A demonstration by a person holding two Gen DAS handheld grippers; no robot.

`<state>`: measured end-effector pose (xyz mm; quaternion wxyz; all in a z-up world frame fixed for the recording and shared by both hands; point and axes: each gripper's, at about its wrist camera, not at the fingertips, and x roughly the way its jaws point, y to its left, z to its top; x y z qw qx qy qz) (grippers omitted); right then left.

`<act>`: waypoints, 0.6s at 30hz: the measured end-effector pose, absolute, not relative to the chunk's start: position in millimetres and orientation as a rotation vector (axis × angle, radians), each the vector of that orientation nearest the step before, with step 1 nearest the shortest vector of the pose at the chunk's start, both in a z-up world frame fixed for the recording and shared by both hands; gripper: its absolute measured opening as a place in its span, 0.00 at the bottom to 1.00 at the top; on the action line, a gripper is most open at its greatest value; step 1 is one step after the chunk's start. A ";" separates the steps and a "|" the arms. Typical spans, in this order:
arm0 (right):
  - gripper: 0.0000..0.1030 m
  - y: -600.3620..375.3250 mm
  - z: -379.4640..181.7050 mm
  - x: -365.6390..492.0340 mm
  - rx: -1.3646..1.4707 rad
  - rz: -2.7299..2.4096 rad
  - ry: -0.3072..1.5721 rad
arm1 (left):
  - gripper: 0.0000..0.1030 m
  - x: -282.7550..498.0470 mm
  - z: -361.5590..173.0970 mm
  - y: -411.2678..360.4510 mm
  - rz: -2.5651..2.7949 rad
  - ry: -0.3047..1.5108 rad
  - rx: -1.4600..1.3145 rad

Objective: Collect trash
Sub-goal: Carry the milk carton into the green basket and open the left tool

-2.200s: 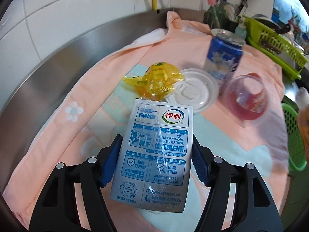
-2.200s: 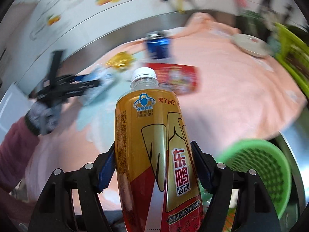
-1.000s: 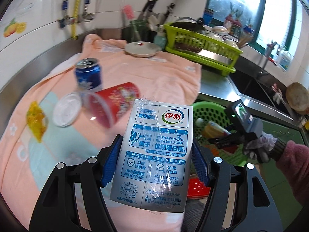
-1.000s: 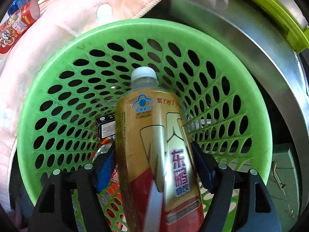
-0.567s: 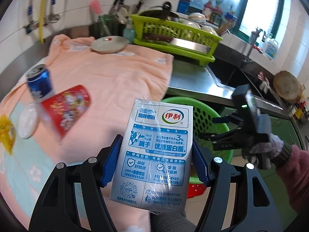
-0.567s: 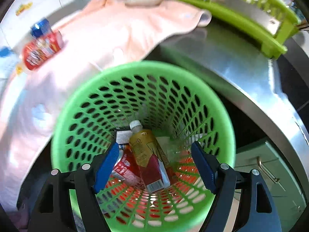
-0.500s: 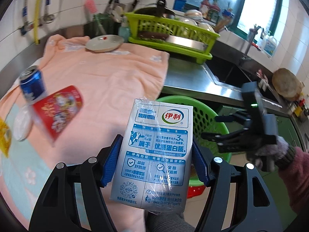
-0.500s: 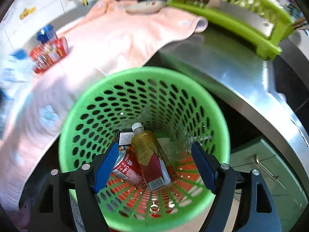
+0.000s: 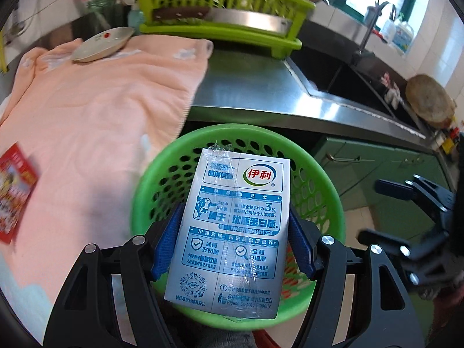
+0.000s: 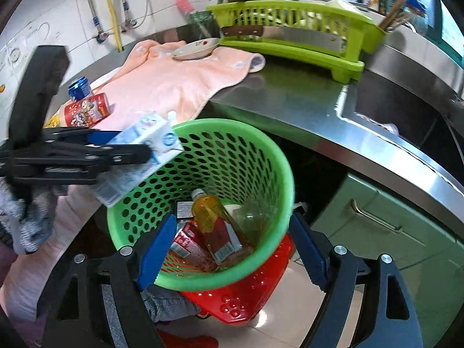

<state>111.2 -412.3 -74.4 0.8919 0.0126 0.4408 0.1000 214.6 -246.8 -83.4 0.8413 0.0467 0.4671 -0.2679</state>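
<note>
My left gripper (image 9: 235, 240) is shut on a white and blue milk carton (image 9: 235, 232) and holds it over the rim of the green perforated basket (image 9: 150, 185). In the right wrist view the carton (image 10: 139, 156) hangs at the basket's left rim (image 10: 278, 156). My right gripper (image 10: 232, 246) is open and empty, above the basket. Inside lie a yellow drink bottle (image 10: 216, 226), a red wrapper (image 10: 188, 246) and a small dark box (image 10: 184, 210). The right gripper (image 9: 406, 220) also shows at the right of the left wrist view.
A pink towel (image 10: 174, 81) covers the steel counter. On it lie a red cup (image 10: 87, 111), a blue can (image 10: 79, 87) and a plate (image 10: 194, 47). A lime dish rack (image 10: 290, 26) stands behind, a sink (image 10: 406, 107) to the right. A red basket (image 10: 246, 293) sits under the green one.
The right gripper opened and dropped the yellow bottle into the basket, then pulled back. The left gripper carried the milk carton from the towel to over the basket.
</note>
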 end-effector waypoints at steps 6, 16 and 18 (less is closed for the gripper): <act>0.75 -429.8 -81.4 97.9 0.081 0.184 0.904 | 0.65 232.5 -110.1 -286.5 -0.573 1.057 0.127; 0.75 -448.9 -93.8 89.4 0.140 0.163 0.910 | 0.67 244.1 -138.9 -320.1 -0.583 1.111 0.145; 0.75 -449.0 -95.5 89.4 0.146 0.163 0.914 | 0.70 243.3 -138.2 -321.6 -0.597 1.110 0.138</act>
